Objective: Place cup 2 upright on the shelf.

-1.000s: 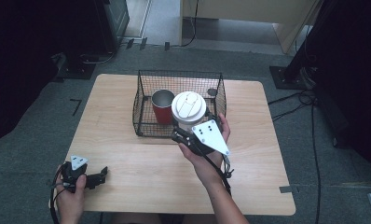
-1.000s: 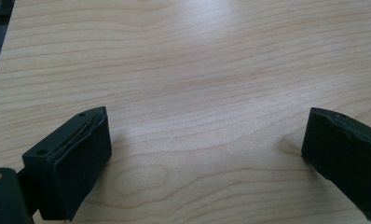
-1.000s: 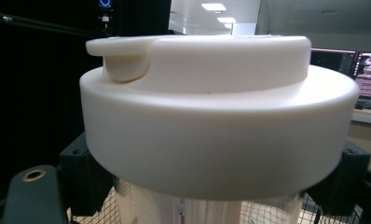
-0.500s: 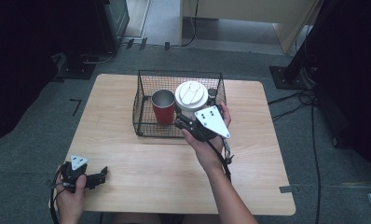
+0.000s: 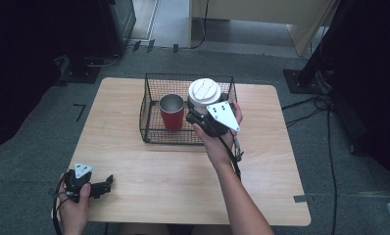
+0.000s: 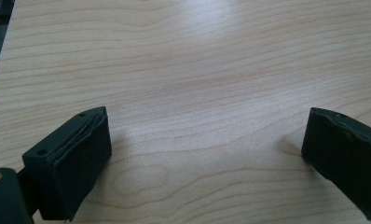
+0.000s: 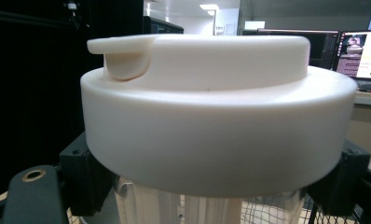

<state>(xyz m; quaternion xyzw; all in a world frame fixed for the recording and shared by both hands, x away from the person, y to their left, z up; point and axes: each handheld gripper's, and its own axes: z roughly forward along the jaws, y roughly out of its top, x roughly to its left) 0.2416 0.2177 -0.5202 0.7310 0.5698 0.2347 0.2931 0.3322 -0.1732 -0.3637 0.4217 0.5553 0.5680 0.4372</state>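
Carrying the lidded cup (image 5: 204, 94) over the wire basket (image 5: 151, 132)

Within the last second the right claw (image 5: 199, 113) moved the cup from the basket's near edge to above its right half, beside the red cup (image 5: 172, 111), so a drop-in looked close. Its jaws were clamped on the clear body just under the white lid (image 7: 216, 116). The left claw (image 5: 105, 183) rested wide open and empty on the table (image 5: 183, 186).
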